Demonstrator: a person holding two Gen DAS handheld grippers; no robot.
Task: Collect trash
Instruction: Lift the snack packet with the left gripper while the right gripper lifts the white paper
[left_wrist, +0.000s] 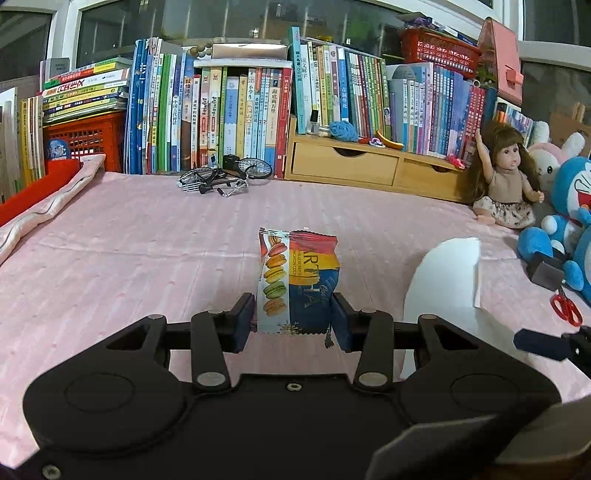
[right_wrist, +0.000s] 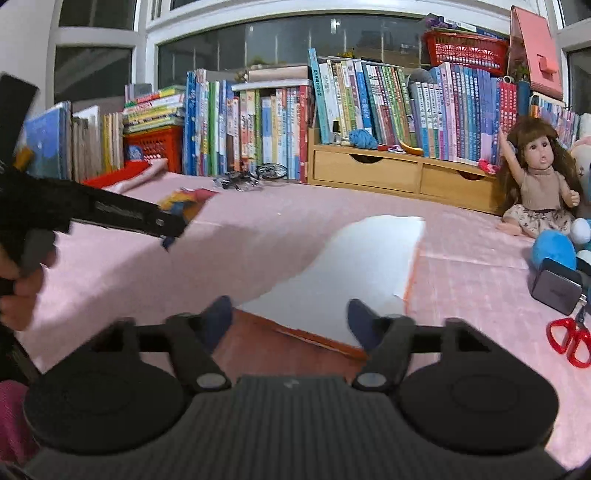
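Snack wrapper in my left gripper, right one spread

My left gripper (left_wrist: 293, 323) clamps the snack wrapper (left_wrist: 297, 280) at frame center; my right gripper (right_wrist: 290, 319) stands apart over white paper (right_wrist: 354, 266).

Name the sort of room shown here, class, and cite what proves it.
Probably a child's bedroom or study corner: rows of children's books along a window, a doll beside plush toys, and a pink cloth-covered surface.

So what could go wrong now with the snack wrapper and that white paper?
The colourful macaron snack wrapper is pinched only near its bottom edge by the left gripper, so it might slip out. The right gripper is open around the curved white paper sheet, which lies flat and thin, so closing could miss or crumple it.
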